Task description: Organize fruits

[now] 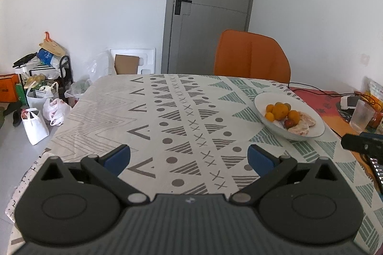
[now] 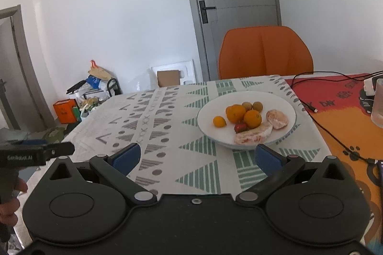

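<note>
Both grippers, left [image 1: 189, 156] and right [image 2: 197, 156], hover wide open and empty; the right should approach the fruit plate [image 2: 208, 116] squarely, choosing one orange [image 2: 252, 118].

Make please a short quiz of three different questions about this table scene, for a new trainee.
1. True or false: the white bowl holding the fruit sits on the patterned tablecloth.
2. Multiple choice: the small red fruit in the bowl lies closest to A) the two small brownish fruits, B) the peeled citrus piece, C) the clear plastic cup.
3. Fill in: the jaws of the right gripper and of the left gripper are both ____.

Key: 1 true; 2 B; 3 open, with nothing between them.
</note>
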`<control>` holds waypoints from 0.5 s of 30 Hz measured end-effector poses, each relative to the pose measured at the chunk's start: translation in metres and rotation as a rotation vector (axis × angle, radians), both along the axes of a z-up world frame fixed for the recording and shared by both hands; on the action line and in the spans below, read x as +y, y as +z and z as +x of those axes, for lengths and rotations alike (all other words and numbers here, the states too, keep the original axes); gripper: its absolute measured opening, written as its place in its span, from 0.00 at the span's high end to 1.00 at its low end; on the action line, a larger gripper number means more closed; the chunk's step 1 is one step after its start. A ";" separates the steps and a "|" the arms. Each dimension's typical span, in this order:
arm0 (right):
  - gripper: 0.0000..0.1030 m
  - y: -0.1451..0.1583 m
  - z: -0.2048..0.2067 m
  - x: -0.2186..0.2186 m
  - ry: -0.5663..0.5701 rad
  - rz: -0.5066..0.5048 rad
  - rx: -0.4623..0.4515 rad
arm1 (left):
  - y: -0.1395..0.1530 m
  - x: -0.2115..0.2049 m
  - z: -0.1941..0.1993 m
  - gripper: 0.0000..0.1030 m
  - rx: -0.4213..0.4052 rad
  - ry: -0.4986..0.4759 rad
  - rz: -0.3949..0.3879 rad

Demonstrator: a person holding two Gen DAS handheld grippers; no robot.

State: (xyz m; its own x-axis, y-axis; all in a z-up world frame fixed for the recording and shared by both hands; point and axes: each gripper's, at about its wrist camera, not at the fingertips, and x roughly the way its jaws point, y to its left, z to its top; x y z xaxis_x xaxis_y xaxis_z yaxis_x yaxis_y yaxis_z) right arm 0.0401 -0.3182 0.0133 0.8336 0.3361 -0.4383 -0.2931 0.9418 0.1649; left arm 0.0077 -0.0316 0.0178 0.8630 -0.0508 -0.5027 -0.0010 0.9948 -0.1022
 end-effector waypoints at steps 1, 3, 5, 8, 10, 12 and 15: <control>0.00 -0.001 0.000 0.001 0.002 0.000 0.002 | 0.000 0.000 0.000 0.00 0.000 0.001 0.003; 0.00 -0.003 0.000 0.002 0.000 0.003 0.004 | -0.001 -0.001 0.001 0.00 0.002 0.001 0.010; 0.00 -0.005 0.001 0.002 -0.003 0.008 0.007 | -0.002 -0.003 0.001 0.00 0.003 0.003 0.021; 0.00 -0.007 0.003 0.002 -0.005 0.012 0.016 | -0.005 -0.003 0.002 0.00 0.011 -0.002 0.025; 0.00 -0.008 0.003 0.003 -0.007 0.004 0.018 | -0.007 -0.004 0.002 0.00 0.014 -0.005 0.026; 0.00 -0.008 0.003 0.003 -0.011 0.000 0.012 | -0.007 -0.003 0.001 0.00 0.013 -0.004 0.028; 0.00 -0.005 0.001 0.000 -0.025 0.010 0.001 | -0.008 -0.001 0.001 0.00 0.012 -0.002 0.018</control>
State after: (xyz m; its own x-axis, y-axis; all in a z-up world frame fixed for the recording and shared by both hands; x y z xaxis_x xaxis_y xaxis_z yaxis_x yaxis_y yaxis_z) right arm 0.0415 -0.3181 0.0084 0.8414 0.3192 -0.4361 -0.2689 0.9472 0.1745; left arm 0.0085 -0.0330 0.0102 0.8566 -0.0433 -0.5141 -0.0002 0.9964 -0.0842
